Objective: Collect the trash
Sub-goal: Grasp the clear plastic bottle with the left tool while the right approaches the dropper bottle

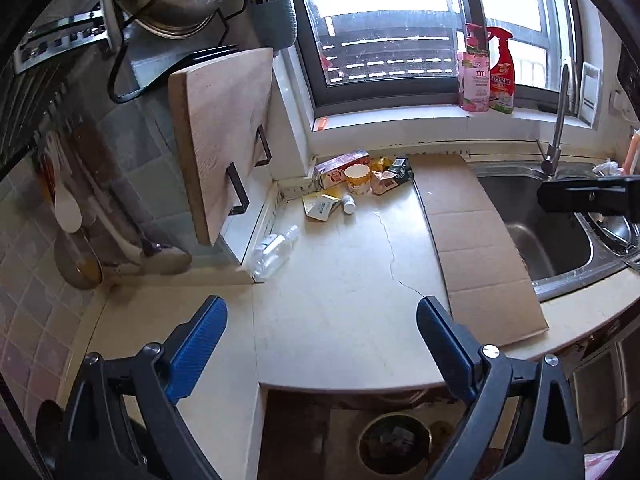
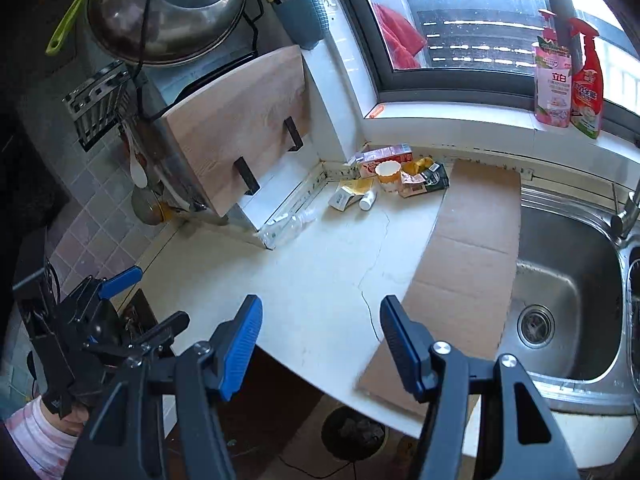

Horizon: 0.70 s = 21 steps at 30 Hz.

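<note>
From the left wrist view, the trash (image 1: 356,178) sits heaped in the far corner of the pale surface (image 1: 344,280), under the window sill: a pink-and-white carton (image 1: 340,166) lying on its side, a paper cup (image 1: 357,178) upright just in front of it, crumpled yellow and dark wrappers (image 1: 390,174) beside the cup, a flattened small box (image 1: 318,208) and a small white bottle (image 1: 349,204) lying nearer me. A clear plastic bottle (image 1: 276,250) lies apart from the heap, against the base of the rack that props a wooden cutting board (image 1: 224,136). My left fingers (image 1: 320,344) hang spread wide above the near edge of the surface with nothing between them. A flat cardboard sheet (image 1: 480,248) runs from the back wall to the front edge, overlapping the sink (image 1: 552,232). Bare surface lies open between me and the heap. A round bin (image 1: 394,444) stands on the floor below the front edge.

From the right wrist view, the same heap (image 2: 390,180) keeps to the corner, the clear bottle (image 2: 286,226) beside the rack. My right fingers (image 2: 320,344) stand parted and empty over the surface's front edge, the cardboard's near corner (image 2: 400,376) just beside the right-hand finger. My left gripper (image 2: 104,320) shows at lower left, off the surface's left end. The bin (image 2: 354,434) sits under the edge.
</note>
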### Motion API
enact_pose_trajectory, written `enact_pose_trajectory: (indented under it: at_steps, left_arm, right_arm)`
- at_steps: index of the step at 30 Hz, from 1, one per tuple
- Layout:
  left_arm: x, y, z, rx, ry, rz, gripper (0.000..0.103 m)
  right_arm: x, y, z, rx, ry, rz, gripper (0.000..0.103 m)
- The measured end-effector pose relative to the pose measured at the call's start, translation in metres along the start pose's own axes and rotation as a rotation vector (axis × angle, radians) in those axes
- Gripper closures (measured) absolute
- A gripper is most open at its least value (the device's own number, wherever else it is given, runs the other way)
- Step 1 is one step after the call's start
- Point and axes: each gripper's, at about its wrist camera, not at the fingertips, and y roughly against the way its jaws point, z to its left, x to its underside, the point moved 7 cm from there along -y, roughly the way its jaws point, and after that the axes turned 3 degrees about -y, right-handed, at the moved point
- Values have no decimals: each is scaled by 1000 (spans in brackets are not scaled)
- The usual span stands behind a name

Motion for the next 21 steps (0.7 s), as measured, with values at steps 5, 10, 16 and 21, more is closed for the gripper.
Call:
enact_pose_trajectory:
  at_steps: [5, 10, 16, 21]
  left_arm:
    - [-30, -84, 2, 8, 40, 65, 8]
    - [-45, -180, 8, 12, 62, 166, 15]
    - [-37, -264, 24, -78, 4, 271, 24]
    - [-23, -309, 40, -153, -14, 320, 40]
  right_arm:
    - [-56, -58, -27, -17, -36, 35, 41]
    - [-93, -136, -55, -41, -91, 104, 43]
    - [-112, -215, -77, -44, -153, 153, 45]
    - [-118, -269, -94, -28, -222, 167, 48]
